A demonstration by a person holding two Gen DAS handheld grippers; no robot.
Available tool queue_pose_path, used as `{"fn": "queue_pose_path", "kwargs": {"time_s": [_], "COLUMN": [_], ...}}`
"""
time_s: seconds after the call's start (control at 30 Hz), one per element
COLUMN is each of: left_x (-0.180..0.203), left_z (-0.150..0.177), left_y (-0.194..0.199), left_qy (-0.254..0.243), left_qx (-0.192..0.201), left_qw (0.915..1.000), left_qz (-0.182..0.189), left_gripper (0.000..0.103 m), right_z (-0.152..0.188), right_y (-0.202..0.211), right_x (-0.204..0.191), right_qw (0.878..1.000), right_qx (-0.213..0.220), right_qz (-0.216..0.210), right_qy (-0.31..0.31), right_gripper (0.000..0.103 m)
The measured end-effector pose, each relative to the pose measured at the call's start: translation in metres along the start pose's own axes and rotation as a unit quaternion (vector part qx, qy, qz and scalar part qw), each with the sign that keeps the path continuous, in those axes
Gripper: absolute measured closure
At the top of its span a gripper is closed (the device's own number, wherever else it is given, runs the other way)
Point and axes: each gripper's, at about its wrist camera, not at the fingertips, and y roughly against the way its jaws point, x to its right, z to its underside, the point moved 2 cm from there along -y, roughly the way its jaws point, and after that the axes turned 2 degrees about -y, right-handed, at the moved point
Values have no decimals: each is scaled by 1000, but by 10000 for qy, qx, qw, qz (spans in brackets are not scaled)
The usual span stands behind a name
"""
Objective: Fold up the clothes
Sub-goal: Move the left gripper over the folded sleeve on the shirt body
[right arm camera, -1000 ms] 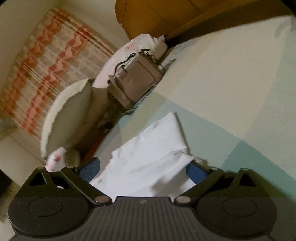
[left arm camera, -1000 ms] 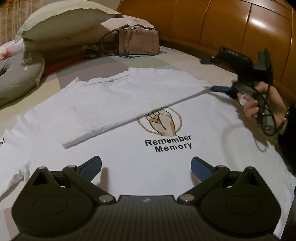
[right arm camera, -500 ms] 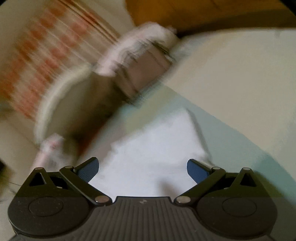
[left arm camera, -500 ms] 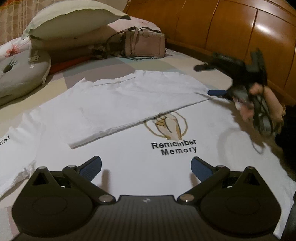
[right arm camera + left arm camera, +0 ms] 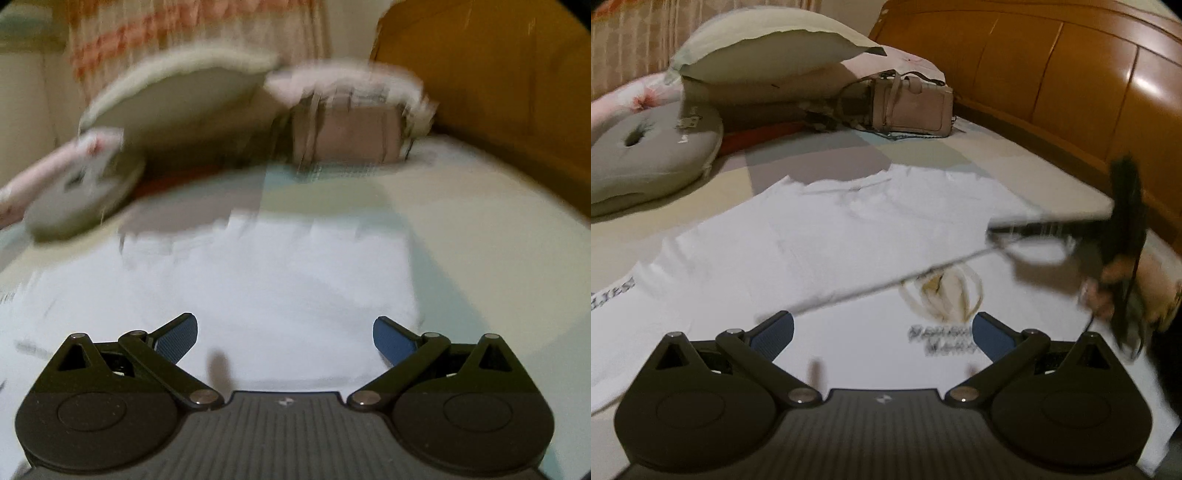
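White T-shirt lying flat on bed, far side panel folded over chest print, diagonal fold edge showing. Left gripper hovering over near part, jaws spread, holding nothing. Right gripper likewise spread above cloth. Fabric looking thin, limp, light; likely sagging, wrinkling if lifted; pinching at hem or sleeve corners seeming best.
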Motion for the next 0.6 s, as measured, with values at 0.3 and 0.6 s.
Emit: {"fn": "queue_pose_path", "kwargs": {"time_s": [0.3, 0.6], "left_x": [56, 129], "left_z": [-131, -168], "left_y": [-74, -222], "left_qy": [146, 284], "left_qx": [-347, -1141], "left_qw": [9936, 9608], "left_qz": [1066, 2512], "left_gripper": [1, 1], "right_z": [30, 45], "right_y": [32, 50], "right_x": [-21, -23], "right_qw": [9969, 9903], "right_qx": [-191, -371], "right_qz": [237, -103], "right_qy": [728, 1335], "right_gripper": [0, 0]}}
